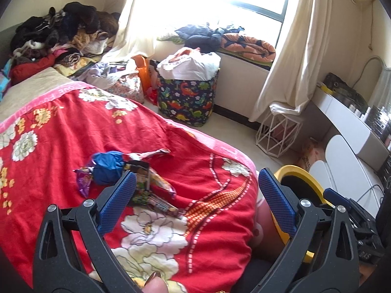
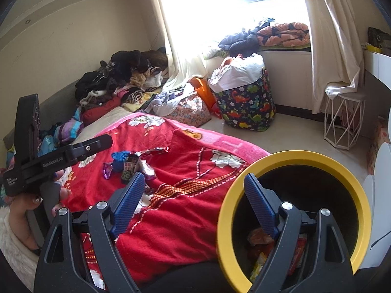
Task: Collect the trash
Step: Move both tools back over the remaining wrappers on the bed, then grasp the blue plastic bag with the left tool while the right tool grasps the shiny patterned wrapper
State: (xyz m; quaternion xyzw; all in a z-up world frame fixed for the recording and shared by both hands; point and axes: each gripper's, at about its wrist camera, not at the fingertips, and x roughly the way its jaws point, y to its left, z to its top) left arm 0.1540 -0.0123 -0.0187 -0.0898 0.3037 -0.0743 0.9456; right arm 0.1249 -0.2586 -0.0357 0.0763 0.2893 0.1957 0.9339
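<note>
My right gripper hangs with its blue-padded jaws spread wide and nothing between them, above a red floral blanket. One pad sits over the yellow rim of a black trash bin, where wrappers lie at the bottom. Ahead on the blanket, a blue crumpled wad lies among snack wrappers. My left gripper shows at the left edge. A dinosaur-print hamper stands by the bright window, near a white wire stool.

Black grippers, blue pads, possibly fleecy sleeve.
</note>
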